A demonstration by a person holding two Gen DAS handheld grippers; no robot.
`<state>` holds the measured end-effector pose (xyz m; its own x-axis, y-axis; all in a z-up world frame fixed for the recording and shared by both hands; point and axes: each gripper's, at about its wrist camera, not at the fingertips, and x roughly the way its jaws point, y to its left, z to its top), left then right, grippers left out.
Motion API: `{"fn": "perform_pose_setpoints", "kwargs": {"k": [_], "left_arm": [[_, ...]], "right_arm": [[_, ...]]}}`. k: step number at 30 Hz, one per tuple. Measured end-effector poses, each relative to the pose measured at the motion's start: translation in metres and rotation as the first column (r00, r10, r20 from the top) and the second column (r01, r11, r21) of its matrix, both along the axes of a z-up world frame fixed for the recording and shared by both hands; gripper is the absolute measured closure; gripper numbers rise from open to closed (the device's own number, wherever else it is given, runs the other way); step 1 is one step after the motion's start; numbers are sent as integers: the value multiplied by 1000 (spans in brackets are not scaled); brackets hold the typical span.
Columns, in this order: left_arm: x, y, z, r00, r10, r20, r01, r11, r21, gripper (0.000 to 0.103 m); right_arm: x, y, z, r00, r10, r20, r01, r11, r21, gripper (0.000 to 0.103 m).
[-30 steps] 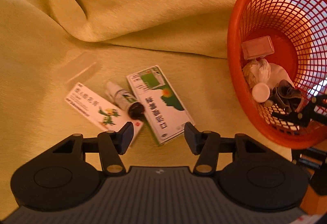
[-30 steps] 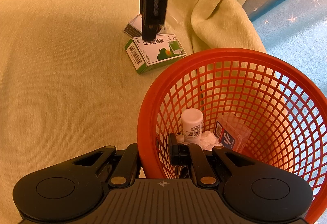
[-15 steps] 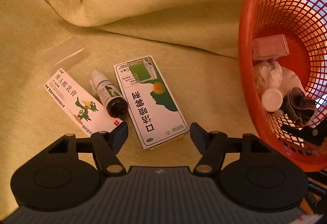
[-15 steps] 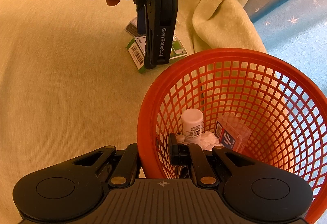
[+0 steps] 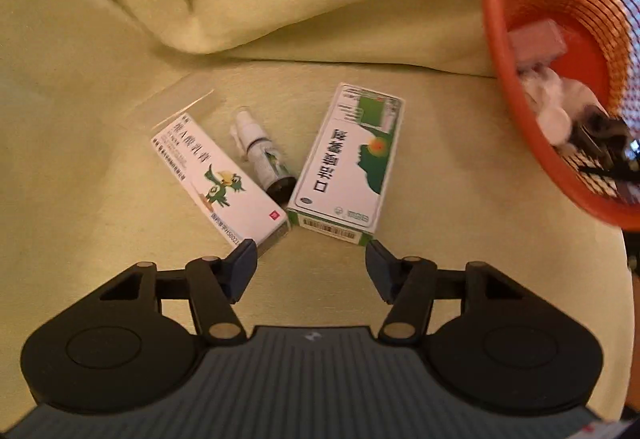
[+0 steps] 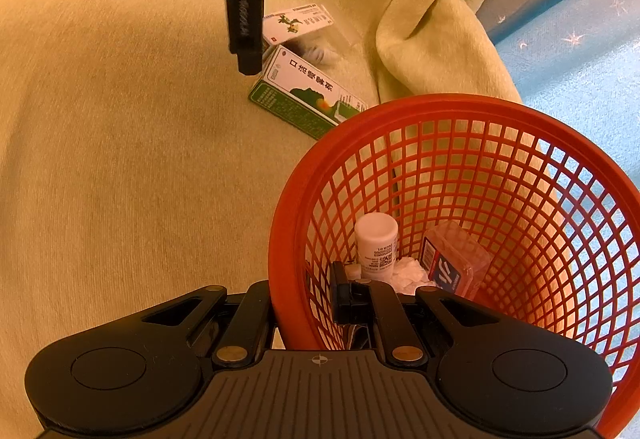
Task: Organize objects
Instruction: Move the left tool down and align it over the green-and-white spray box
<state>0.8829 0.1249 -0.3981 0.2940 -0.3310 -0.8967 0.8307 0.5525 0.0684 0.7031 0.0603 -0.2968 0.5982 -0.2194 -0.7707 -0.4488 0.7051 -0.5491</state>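
Left gripper (image 5: pixel 306 257) hovers with fingers wide, just near of the green box (image 5: pixel 347 159), small bottle (image 5: pixel 262 158) and white box (image 5: pixel 218 175) on the yellow blanket (image 5: pixel 120 59). Right gripper (image 6: pixel 304 299) clamps the orange basket (image 6: pixel 288 239) rim, far right.

Glowing warm and yellowish throughout, with soft shadows only. Smearing with motion blur across the left wrist view, worst on the orange basket (image 5: pixel 560 51) at the right edge. Staying sharp in the right wrist view. Bending and darkening toward every fisheye corner.
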Motion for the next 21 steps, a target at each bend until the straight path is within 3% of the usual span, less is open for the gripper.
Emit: {"fn": "perform_pose_setpoints", "kwargs": {"k": [7, 21], "left_arm": [[-9, -12, -9, 979, -190, 70, 188, 982, 29, 45], [5, -36, -22, 922, -374, 102, 372, 927, 38, 49]], "right_arm": [[0, 0, -1, 1000, 1, 4, -1, 1000, -1, 97], [-1, -1, -2, 1000, 1, 6, -1, 1000, 1, 97]]}}
